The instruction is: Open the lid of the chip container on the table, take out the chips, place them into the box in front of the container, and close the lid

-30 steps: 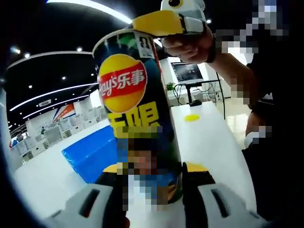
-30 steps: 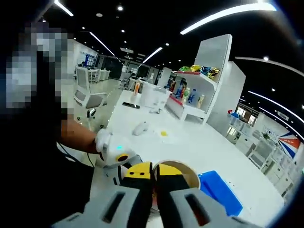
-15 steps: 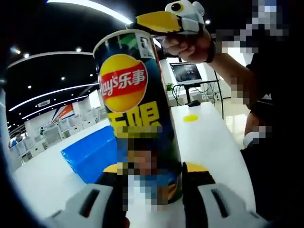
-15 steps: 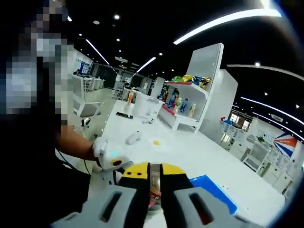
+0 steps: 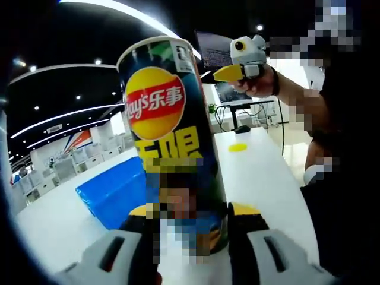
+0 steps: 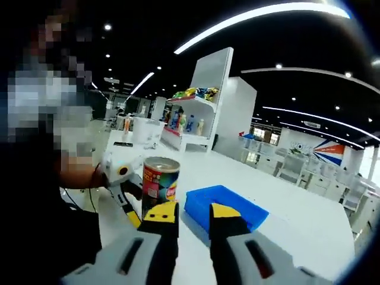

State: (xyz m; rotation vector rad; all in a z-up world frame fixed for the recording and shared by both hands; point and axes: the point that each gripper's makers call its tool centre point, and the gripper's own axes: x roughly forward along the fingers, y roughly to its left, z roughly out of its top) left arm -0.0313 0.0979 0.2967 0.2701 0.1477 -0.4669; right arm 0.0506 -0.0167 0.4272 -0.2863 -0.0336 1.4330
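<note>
Left gripper view: the left gripper [image 5: 193, 222] pinches the lower part of the upright chip can [image 5: 169, 136], one jaw on each side. The blue box [image 5: 116, 190] sits on the white table [image 5: 261, 172] just beside the can. The right gripper [image 5: 228, 72] hangs above the can's right side.

Right gripper view: the right gripper [image 6: 193, 212] has its jaws spread, holding nothing. The can [image 6: 161, 185] stands left of the box [image 6: 225, 205], with the left gripper [image 6: 132, 205] at its base.

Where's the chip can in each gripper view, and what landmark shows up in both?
Left gripper view: the chip can stands tall at centre, held between this gripper's jaws.
Right gripper view: the chip can sits left of centre, above the left jaw.
Shared landmark: the blue box lying on the white table beside the can.
</note>
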